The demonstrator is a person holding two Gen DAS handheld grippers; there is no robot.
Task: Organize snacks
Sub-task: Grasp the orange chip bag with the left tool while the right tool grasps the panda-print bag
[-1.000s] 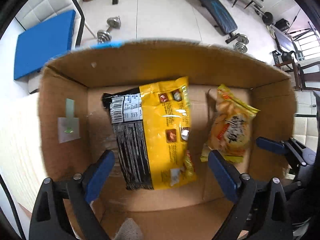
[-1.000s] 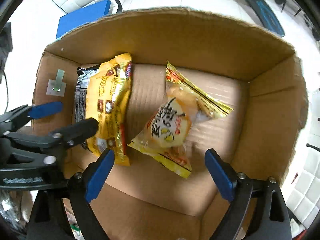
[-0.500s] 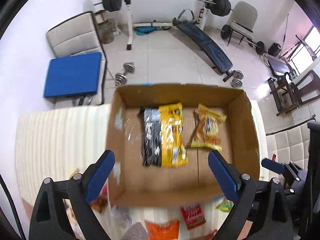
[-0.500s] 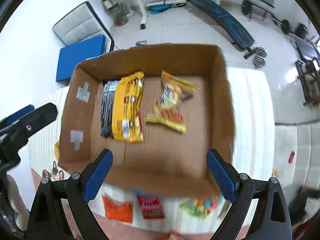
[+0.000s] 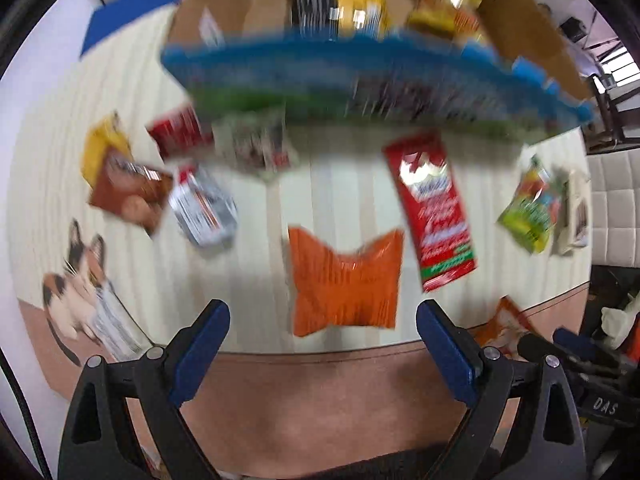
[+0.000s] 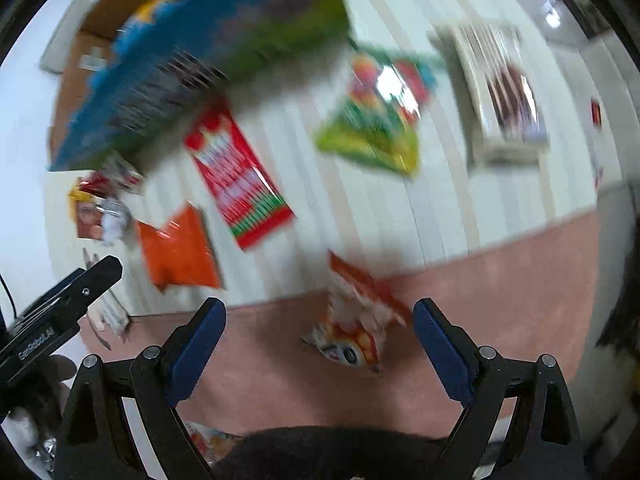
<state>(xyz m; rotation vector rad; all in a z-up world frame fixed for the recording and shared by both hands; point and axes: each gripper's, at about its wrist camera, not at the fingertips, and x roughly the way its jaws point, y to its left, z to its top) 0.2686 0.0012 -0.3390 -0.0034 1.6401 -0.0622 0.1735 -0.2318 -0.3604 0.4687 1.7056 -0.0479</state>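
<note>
Cream-striped tabletop (image 5: 340, 188) ends in a brown rim at 6 o'clock; bare cloth lies around the orange packet (image 5: 346, 280). The cardboard box (image 5: 224, 4) sits at 12. Left tool (image 5: 322, 354) and right tool (image 6: 318, 348) both gape wide, holding nothing.

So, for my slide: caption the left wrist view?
Open left tongs above an orange snack packet on the striped mat.
</note>
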